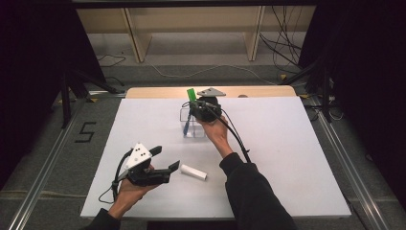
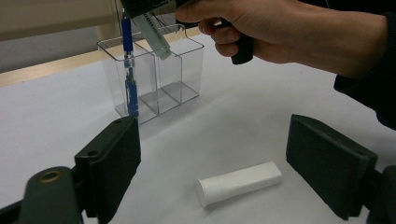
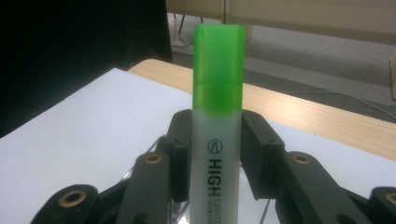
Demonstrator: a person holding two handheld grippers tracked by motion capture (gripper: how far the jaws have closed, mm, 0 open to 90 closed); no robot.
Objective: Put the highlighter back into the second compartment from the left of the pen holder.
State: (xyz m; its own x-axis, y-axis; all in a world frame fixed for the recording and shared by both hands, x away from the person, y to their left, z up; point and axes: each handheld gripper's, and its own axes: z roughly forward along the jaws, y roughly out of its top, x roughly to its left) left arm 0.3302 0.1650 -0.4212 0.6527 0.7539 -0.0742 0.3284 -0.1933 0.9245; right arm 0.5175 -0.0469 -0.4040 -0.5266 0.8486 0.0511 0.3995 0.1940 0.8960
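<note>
On the white table (image 1: 287, 158) stands a clear organizer (image 2: 154, 74) with a blue pen (image 2: 130, 88) in one compartment. Over it the right gripper (image 3: 215, 154) is clamped on a green highlighter (image 3: 217, 116), its lower end dipping into the organizer. The left gripper (image 2: 215, 163) hangs near the table's front with jaws apart; a white tube (image 2: 239, 183) lies between and just beyond them, untouched.

A lab or recording studio, by the look of it: black curtains (image 1: 28, 62) hang on both sides, loose cables (image 1: 282, 48) trail over the grey floor, and metal rails (image 1: 356, 177) flank the white-topped table (image 1: 287, 158).
</note>
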